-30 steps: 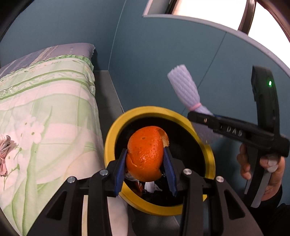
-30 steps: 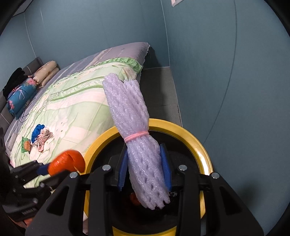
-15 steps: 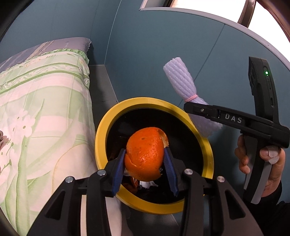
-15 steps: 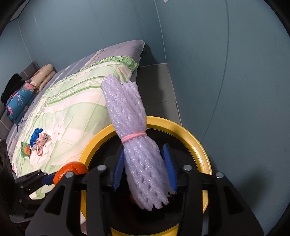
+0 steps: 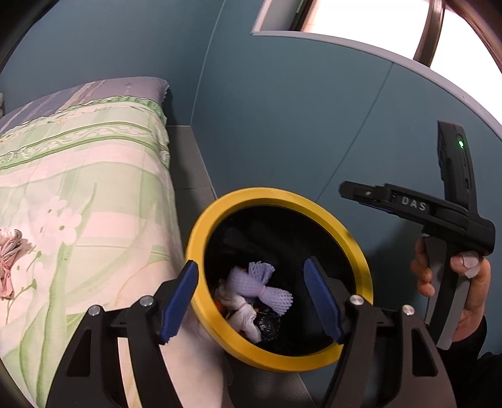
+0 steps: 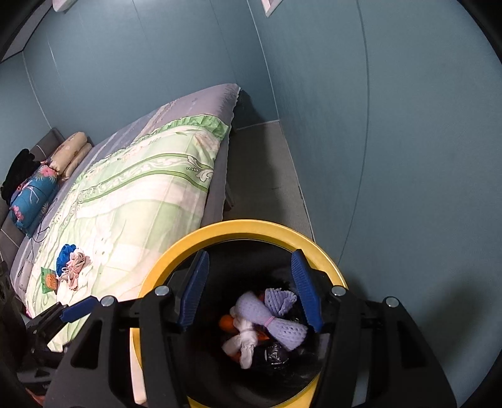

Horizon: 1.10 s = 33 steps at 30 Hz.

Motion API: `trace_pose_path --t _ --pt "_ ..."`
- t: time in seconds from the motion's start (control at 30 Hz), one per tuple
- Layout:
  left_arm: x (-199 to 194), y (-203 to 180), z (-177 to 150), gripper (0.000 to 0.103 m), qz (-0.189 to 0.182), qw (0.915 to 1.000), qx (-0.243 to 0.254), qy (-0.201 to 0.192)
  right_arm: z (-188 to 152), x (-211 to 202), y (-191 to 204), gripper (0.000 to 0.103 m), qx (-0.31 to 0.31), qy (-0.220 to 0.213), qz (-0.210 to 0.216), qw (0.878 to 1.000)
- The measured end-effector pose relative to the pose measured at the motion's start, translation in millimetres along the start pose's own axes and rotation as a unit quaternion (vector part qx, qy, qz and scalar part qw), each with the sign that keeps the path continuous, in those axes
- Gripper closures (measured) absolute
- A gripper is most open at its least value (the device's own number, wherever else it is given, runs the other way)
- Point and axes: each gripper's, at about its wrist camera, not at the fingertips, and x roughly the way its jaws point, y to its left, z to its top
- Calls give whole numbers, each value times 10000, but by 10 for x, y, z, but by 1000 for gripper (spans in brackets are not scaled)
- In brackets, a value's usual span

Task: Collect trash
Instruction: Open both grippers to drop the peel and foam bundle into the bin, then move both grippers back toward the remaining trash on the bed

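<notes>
Hovering apart and empty, both grippers' fingers (image 5: 180, 296) have just opened; remaining bed (image 6: 131, 201) scraps (image 6: 73, 265), seemingly light and soft, suit mid-bundle pinching.

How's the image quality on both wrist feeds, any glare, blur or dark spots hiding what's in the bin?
Left wrist view: the window at top is blown out white, and the bin rim looks slightly smeared. Right wrist view: even, dim light with no glare; the bin's inside is dark, yet the purple foam net and white wad read clearly. Both views bend straight wall lines.

Open floor strip (image 6: 266, 175) between bed (image 6: 141, 201) and wall (image 6: 392, 141).
</notes>
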Motion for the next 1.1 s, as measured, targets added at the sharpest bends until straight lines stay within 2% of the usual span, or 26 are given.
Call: trace_pose_path --t 0.3,0.6,0.83,1.03,1.1 --pt "-339 313 34 36 301 9987 -266 -314 34 -46 133 46 -149 -94 175 9997" --pt "-691 701 -9 26 729 9937 -578 -627 89 -54 544 40 -568 -179 374 9975" --pt "-1050 1110 -56 15 1210 9847 -886 -890 80 -33 1018 25 -1013 -303 818 9910" --pt "-1358 1537 -119 12 1654 9726 -1221 -1084 83 -52 1481 14 -1441 -515 1281 9799" --pt "-1474 1687 -149 11 1788 9678 -1338 -1157 78 -35 1661 13 -1595 -544 1432 9752"
